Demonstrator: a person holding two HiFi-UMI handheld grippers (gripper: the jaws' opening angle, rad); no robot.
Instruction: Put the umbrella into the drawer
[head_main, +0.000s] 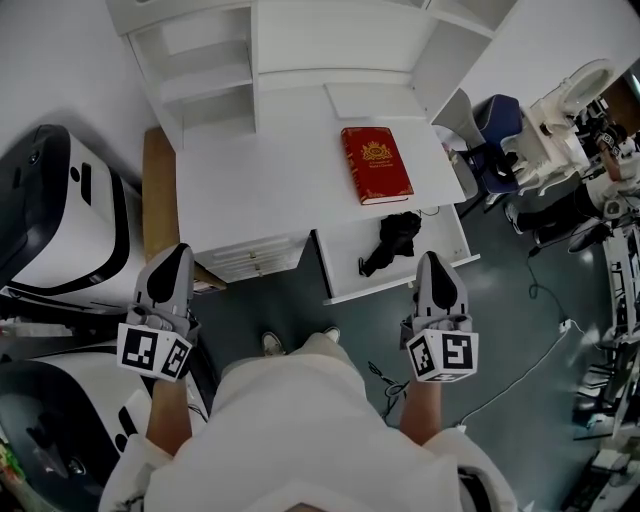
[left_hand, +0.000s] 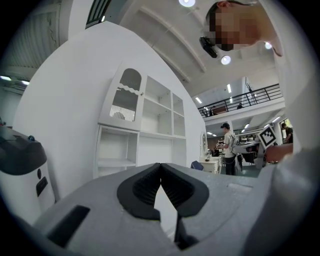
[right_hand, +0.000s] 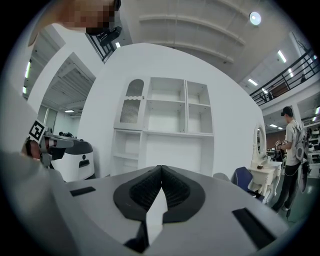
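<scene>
White shelving (head_main: 300, 50) is rising over the tabletop (head_main: 270, 170) in front of me, and a red book (head_main: 376, 164) is lying flat near its right edge. Below the book, the drawer (head_main: 345, 268) is standing pulled open. The black folding umbrella (head_main: 392, 240) is lying inside it, collapsed and a bit crumpled, toward the right half. So I'm judging the placing done and the drawer not yet pushed in.

I'm holding the left tool (head_main: 176, 262) low, off to the left of the drawer, jaws together on nothing. The right tool (head_main: 433, 266) is hovering just in front of the open drawer's front edge, jaws likewise pressed together and empty.

If I'm needing to shift the umbrella, I'm expecting it to be light, with soft, loose fabric around stiff ribs. I'd be taking it across the bundled middle rather than by a loose fold.
</scene>
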